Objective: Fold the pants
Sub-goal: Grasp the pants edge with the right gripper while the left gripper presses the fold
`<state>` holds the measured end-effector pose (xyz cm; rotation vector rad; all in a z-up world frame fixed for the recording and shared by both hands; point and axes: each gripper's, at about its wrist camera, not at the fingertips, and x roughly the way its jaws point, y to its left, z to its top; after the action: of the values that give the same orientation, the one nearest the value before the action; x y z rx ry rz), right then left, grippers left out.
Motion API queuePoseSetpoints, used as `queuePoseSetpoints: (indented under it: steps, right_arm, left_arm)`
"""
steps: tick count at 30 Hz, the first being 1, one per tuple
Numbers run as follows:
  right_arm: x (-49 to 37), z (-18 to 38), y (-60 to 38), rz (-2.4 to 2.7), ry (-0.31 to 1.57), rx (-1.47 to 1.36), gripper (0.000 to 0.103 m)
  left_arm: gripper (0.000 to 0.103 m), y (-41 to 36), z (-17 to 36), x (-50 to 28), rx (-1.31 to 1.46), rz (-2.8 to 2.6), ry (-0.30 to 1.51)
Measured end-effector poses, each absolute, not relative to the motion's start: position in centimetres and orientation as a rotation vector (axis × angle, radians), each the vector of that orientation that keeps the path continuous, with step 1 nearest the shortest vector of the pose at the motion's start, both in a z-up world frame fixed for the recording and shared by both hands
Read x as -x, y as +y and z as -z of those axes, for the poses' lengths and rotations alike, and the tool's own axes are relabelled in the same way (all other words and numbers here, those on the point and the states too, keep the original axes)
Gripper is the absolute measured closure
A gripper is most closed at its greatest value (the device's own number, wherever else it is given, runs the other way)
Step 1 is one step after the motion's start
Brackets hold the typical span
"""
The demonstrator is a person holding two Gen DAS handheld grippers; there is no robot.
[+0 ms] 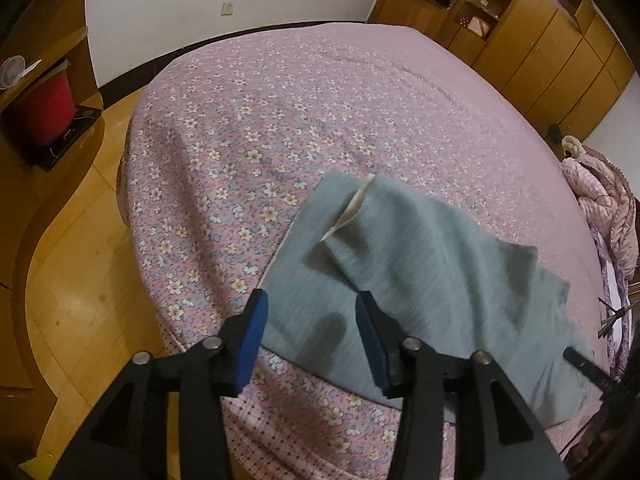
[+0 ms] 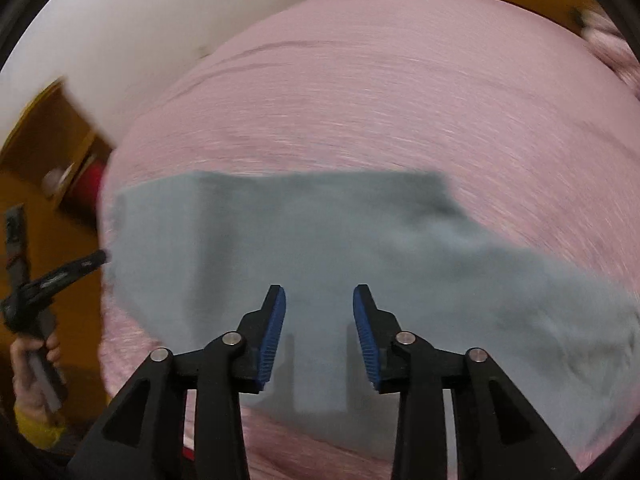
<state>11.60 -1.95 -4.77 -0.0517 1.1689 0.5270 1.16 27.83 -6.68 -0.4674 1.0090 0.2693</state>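
Grey pants (image 1: 420, 264) lie partly folded on the pink floral bed (image 1: 280, 120) near its front edge, with a cream inner lining (image 1: 352, 206) showing at a fold. My left gripper (image 1: 312, 300) is open and empty just above the pants' near left part. In the blurred right wrist view the pants (image 2: 320, 232) spread across the bed (image 2: 360, 100). My right gripper (image 2: 319, 292) is open and empty above their near edge. The left gripper (image 2: 60, 276) shows at the far left, held by a hand.
A wooden floor (image 1: 80, 260) lies left of the bed. A wooden shelf with a red container (image 1: 44, 108) stands at far left. Wooden wardrobes (image 1: 540, 40) line the back right. A pink quilted blanket (image 1: 604, 200) is heaped at the bed's right.
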Motion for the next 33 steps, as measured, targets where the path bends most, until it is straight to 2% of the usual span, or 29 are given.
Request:
queuePoseSetpoints:
  steps: [11,23,24,25,26,27,28,33]
  right_arm:
    - [-12.6,4.8,14.9,-0.845,1.196,0.236,0.066]
    - [-12.6,8.4,24.3,-0.852,1.171,0.376,0.066]
    - [-12.5,8.9,24.4,-0.852,1.170,0.388,0.069]
    - [-12.5,9.2,24.5,-0.850,1.165,0.397,0.082]
    - [-12.6,9.6,24.7,-0.848,1.156,0.399,0.091]
    - [-12.5,9.6,24.5,-0.851,1.151,0.396,0.095]
    - [-12.6,9.5,24.3,-0.858,1.150,0.377,0.097]
    - [-12.3,6.5,22.7,-0.984,1.093,0.223,0.098]
  left_arm:
    - [0.044,28.2,6.4,-0.1,0.442,-0.205,1.030]
    - [0.042,28.3,8.0,0.1,0.441,-0.094,1.035]
    - [0.042,28.3,8.1,0.3,0.441,-0.090,1.033]
    - [0.042,28.4,8.1,0.3,0.439,-0.087,1.031]
    - [0.042,28.4,8.1,0.4,0.436,-0.083,1.029]
    - [0.042,28.5,8.1,0.4,0.435,-0.082,1.026]
    - [0.042,28.6,8.1,0.5,0.436,-0.081,1.023]
    - [0.042,29.5,8.1,1.6,0.473,-0.095,0.999]
